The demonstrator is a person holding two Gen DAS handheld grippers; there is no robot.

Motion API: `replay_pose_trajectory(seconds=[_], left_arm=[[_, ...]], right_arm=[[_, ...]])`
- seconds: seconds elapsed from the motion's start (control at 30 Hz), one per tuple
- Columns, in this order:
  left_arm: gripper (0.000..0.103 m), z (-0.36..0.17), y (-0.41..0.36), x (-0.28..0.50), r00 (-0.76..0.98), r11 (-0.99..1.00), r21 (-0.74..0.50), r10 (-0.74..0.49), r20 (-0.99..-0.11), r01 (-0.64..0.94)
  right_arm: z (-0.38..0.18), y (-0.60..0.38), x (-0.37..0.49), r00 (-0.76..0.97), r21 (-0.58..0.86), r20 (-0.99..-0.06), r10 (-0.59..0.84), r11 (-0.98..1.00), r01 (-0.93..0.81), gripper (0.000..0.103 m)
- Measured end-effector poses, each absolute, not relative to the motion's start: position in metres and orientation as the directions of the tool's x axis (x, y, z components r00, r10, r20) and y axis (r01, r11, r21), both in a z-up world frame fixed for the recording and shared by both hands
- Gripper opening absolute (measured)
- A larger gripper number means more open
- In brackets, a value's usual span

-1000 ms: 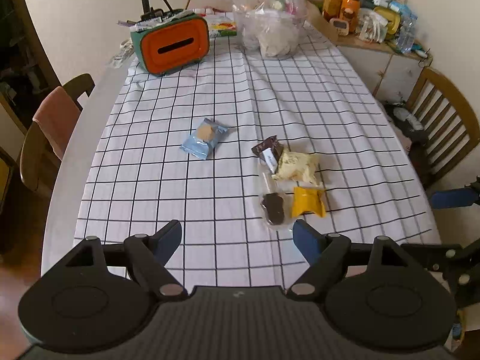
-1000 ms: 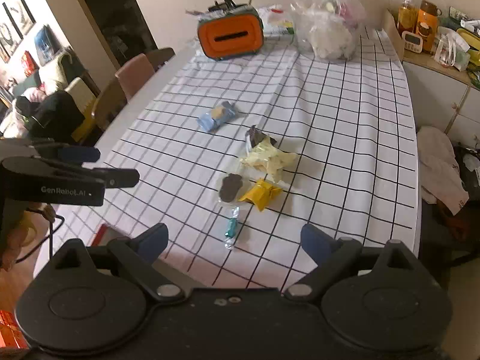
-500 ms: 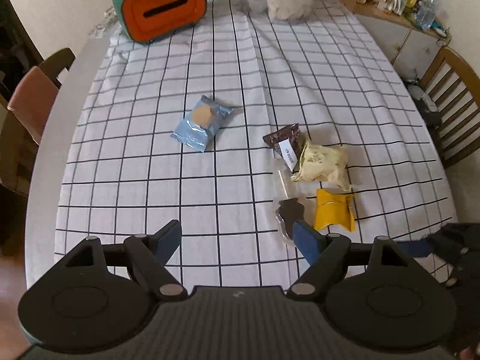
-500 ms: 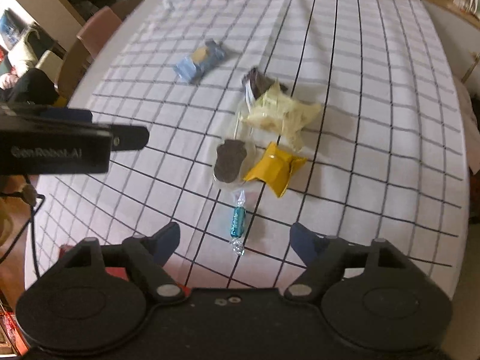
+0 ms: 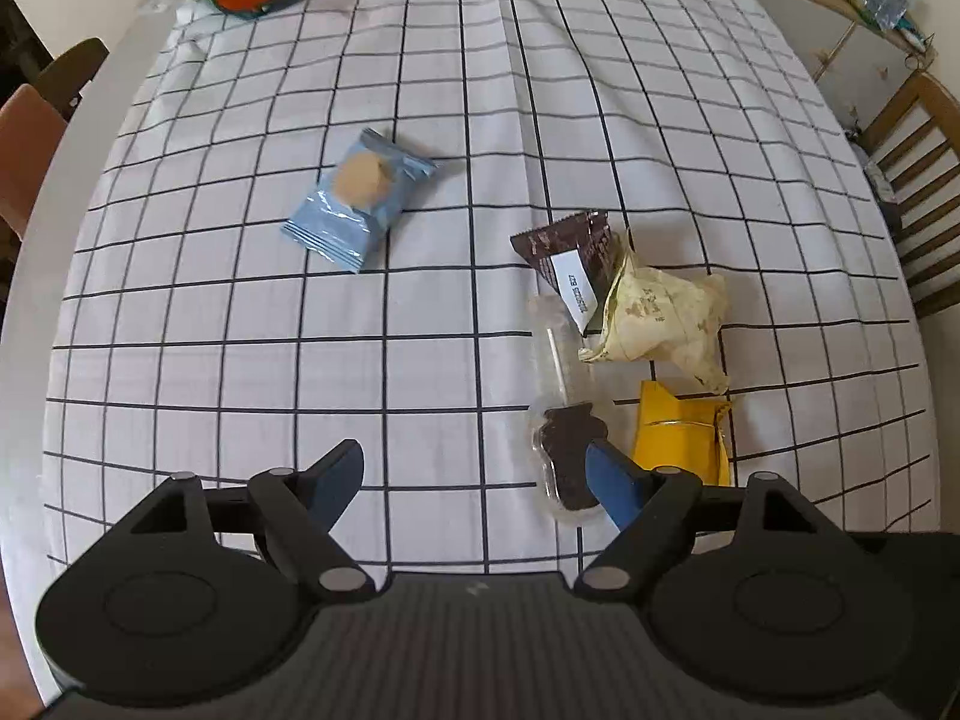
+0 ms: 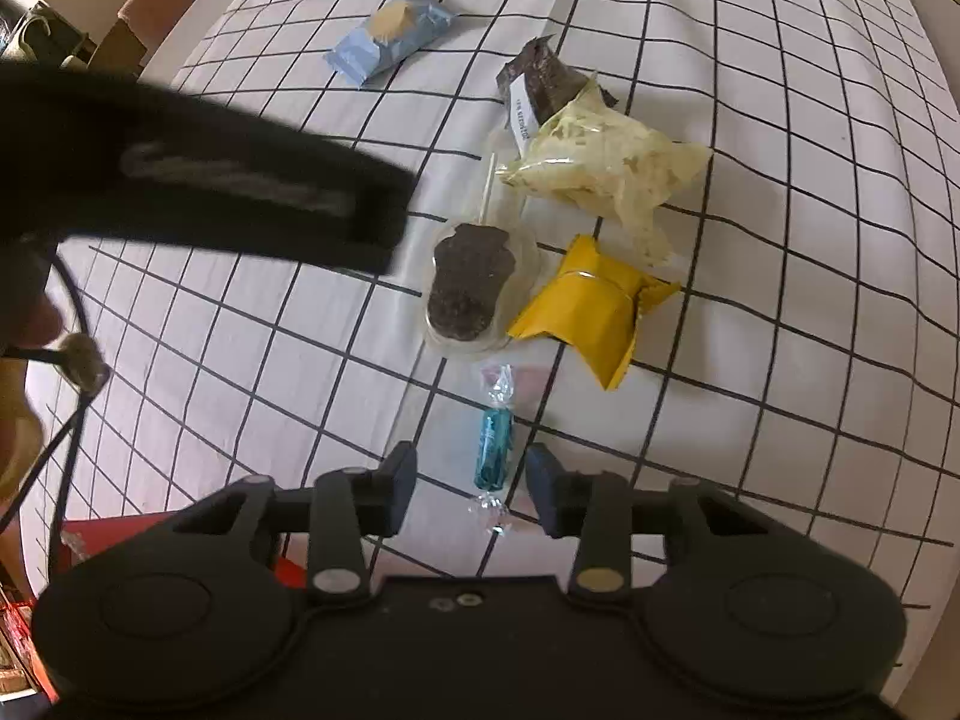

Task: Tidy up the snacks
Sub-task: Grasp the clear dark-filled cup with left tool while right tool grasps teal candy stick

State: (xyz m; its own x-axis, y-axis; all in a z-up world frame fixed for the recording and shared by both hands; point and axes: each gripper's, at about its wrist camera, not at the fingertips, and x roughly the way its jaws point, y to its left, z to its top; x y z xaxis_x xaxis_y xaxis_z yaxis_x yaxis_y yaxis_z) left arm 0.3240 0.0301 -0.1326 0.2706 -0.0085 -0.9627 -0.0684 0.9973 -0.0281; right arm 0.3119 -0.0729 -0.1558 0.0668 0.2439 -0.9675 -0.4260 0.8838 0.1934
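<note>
Left wrist view: the left tongs (image 5: 474,474) hang released over the checked surface (image 5: 240,312), one fingertip overlapping the chocolate lollipop (image 5: 561,450); its label's writing is unreadable. Right wrist view: the right tongs (image 6: 471,483) are closing around the teal candy (image 6: 495,447), pads not touching; the left unit's blurred body blocks the surface's left.

1. We see a light-blue foil biscuit packet (image 5: 358,199) lying flat, well apart from the rest.
2. A dark-brown wrapper with a white label (image 5: 567,255) is tucked partly under a crumpled cream packet (image 5: 660,315).
3. A chocolate lollipop in clear plastic (image 6: 471,288) lies just beside a yellow foil packet (image 6: 585,306).
4. A teal twist-wrapped candy (image 6: 495,444) lies nearest us.
</note>
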Motion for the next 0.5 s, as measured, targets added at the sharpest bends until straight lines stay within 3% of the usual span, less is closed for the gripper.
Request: replay_pose_trajectory(seconds=[0.5], left_arm=[[0.081,-0.166,0.019,0.341,0.216,0.995,-0.036,-0.014,-0.976,-0.098]], right_arm=[[-0.17,-0.071,0.309,0.113,0.115,-0.977,0.18,0.895,-0.43,0.011]])
